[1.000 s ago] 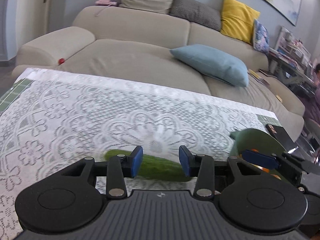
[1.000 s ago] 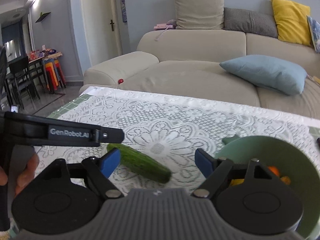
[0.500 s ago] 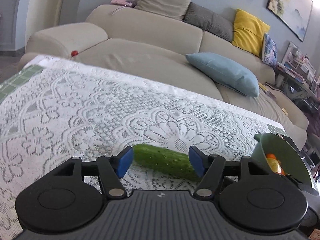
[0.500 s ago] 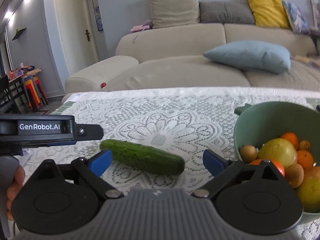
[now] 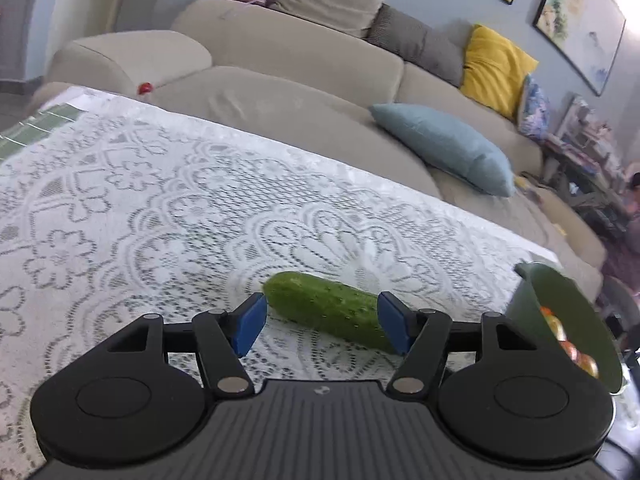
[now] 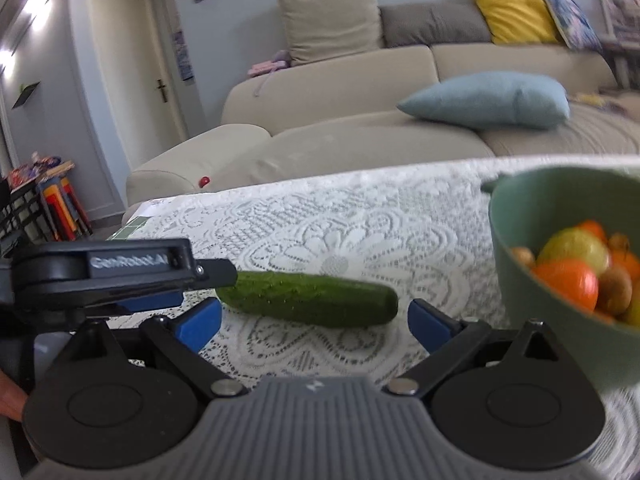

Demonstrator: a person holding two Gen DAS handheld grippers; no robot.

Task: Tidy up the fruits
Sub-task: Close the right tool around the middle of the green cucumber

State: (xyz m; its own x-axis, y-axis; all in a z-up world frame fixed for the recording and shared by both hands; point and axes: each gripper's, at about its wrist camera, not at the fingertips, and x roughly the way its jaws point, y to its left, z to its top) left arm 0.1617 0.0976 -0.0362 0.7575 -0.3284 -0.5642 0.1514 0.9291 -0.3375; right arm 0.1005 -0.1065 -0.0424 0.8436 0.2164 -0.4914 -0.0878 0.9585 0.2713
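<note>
Lying flat on the lace tablecloth point(image 5: 168, 208), the cucumber point(image 5: 328, 308) sits just ahead of the left gripper point(image 5: 322, 324), whose blue pads stand apart with nothing pinched; its right-hand pad overlaps the cucumber's near end in this view, and whether it touches I cannot tell. Over on the other camera, the right gripper point(image 6: 316, 320) has its jaws spread wide too, pads clear of everything, and the cucumber point(image 6: 312, 298) lies crosswise just beyond the gap between them. To that gripper's left, the left gripper point(image 6: 120, 272) pokes in from the side, its tip near the cucumber's far-left end. Off to the right gripper's right stands the green bowl point(image 6: 520, 248), heaped with oranges and other fruit. Beyond the table, a beige sofa point(image 6: 360, 140) carries a blue cushion point(image 6: 488, 100).
</note>
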